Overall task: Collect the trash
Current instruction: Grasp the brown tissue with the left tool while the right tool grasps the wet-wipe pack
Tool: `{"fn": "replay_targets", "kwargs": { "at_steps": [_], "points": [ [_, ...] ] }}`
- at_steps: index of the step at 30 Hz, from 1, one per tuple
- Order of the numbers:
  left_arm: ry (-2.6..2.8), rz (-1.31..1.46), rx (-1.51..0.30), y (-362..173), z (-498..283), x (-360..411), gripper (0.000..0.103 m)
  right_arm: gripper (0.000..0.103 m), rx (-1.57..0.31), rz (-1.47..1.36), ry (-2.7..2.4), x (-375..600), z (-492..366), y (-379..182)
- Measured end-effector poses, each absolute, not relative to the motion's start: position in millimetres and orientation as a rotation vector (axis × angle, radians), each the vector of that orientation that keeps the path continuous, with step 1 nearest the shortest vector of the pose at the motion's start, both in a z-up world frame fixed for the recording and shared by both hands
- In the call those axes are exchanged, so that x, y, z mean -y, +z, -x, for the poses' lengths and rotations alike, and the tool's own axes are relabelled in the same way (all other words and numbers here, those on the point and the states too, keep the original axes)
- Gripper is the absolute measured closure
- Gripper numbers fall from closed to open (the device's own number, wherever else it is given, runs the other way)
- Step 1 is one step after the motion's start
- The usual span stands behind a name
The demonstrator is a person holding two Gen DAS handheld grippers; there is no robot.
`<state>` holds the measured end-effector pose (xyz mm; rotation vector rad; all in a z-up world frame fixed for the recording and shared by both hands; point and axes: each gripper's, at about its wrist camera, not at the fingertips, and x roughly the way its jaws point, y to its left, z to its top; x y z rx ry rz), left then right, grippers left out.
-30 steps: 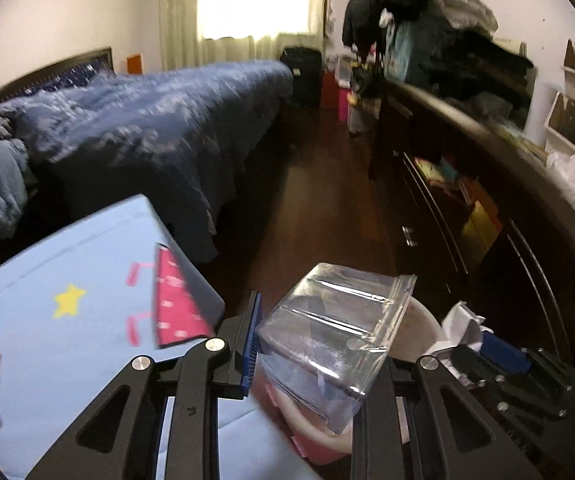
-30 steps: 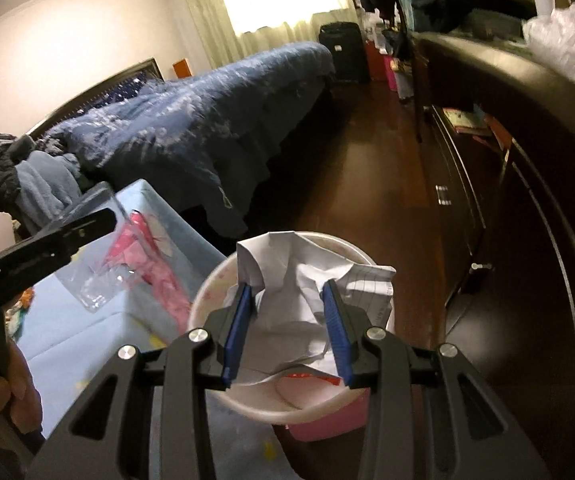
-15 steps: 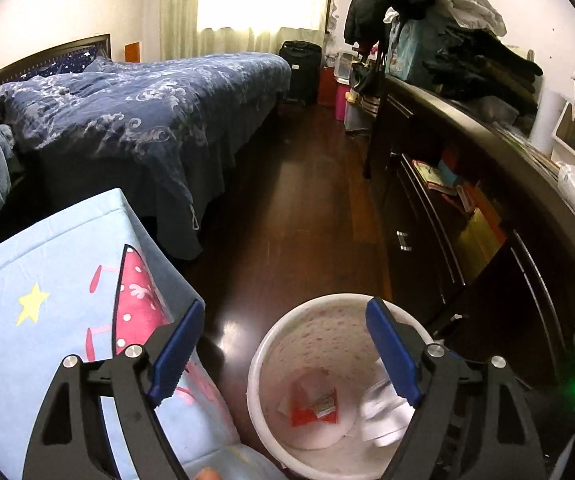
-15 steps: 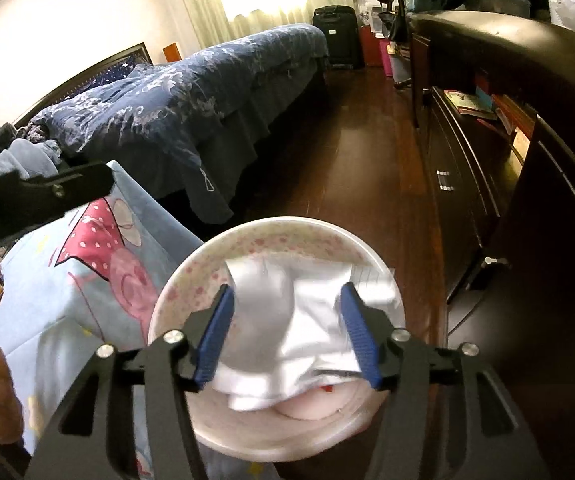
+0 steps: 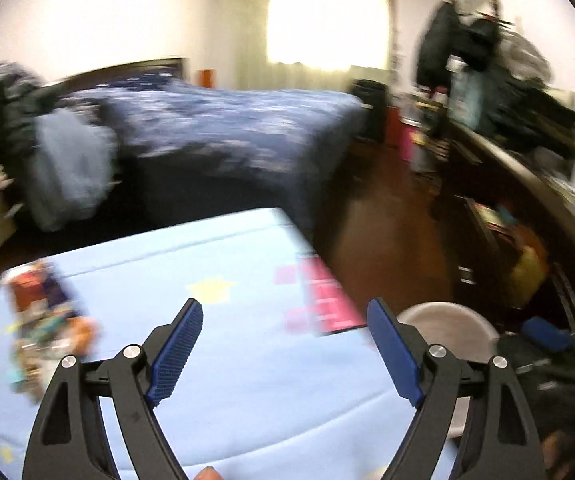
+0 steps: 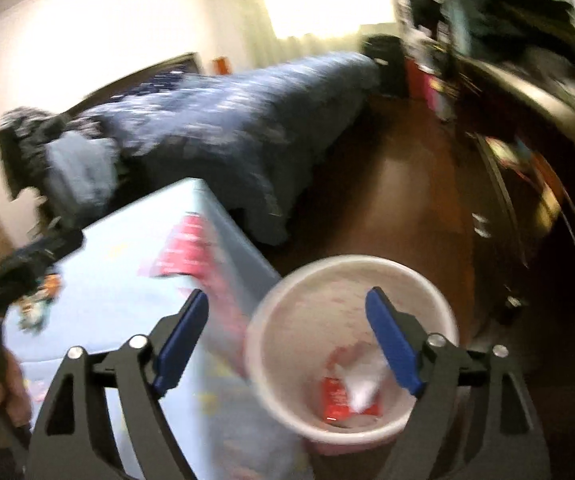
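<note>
1. dropped since the earlier frames: clear plastic bag gone from the left gripper point(image 5: 283, 354), crumpled white paper gone from the right gripper point(image 6: 287, 338).
2. left fingers point(image 5: 175, 354) spread wide and pinching nothing, now over the light blue tabletop point(image 5: 247, 392) instead of the bin.
3. right fingers point(image 6: 393, 342) opening, nothing between them, hanging above the white bin point(image 6: 351, 344).
4. white paper point(image 6: 361, 388) and a red wrapper point(image 6: 333, 396) lying at the bottom of the bin; clear bag not made out in either blurred view.
5. bin standing on the dark wooden floor point(image 6: 399, 208), just beside the tabletop's corner.
6. more trash left: a colourful heap of wrappers point(image 5: 43, 328) on the far left of the tabletop, well apart from the bin.
7. likely next: both hands back to that heap for another load.
</note>
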<state>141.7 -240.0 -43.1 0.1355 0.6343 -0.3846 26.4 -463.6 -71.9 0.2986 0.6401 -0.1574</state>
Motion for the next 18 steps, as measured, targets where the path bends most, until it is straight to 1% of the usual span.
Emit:
{"fn": "replay_targets", "kwargs": {
  "at_steps": [2, 7, 10, 12, 13, 15, 17, 18],
  "points": [
    [-0.292, -0.124, -0.628, -41.6, -143.1, 199.0, 0.018, 0.014, -0.644, -0.280, -0.091, 437.8, -35.4, -60.0],
    [-0.059, -0.076, -0.647, -47.0, -157.7, 98.8, 0.018, 0.014, -0.677, -0.201, 0.067, 360.9, -67.0, -47.8],
    [0.034, -0.044, -0.684, -57.8, -170.9, 56.1, 0.018, 0.014, -0.712, -0.154, 0.146, 311.8, -88.7, -49.4],
    [0.057, -0.015, -0.707, -65.9, -179.3, 33.0, 0.023, 0.014, -0.730, -0.139, 0.180, 291.2, -97.9, -50.7],
    [0.054, 0.001, -0.725, -70.5, -185.0, 26.0, 0.031, 0.014, -0.738, -0.132, 0.200, 279.2, -103.8, -51.0],
    [0.034, 0.031, -0.756, -80.5, -194.5, 16.3, 0.033, 0.014, -0.749, -0.115, 0.223, 259.0, -111.4, -50.9],
    [0.020, 0.041, -0.777, -86.4, -198.9, 16.3, 0.047, 0.014, -0.755, -0.109, 0.237, 249.4, -115.9, -52.6],
    [0.012, 0.042, -0.783, -88.6, -200.8, 16.0, 0.050, 0.014, -0.759, -0.107, 0.241, 244.8, -118.9, -53.1]
  ]
}}
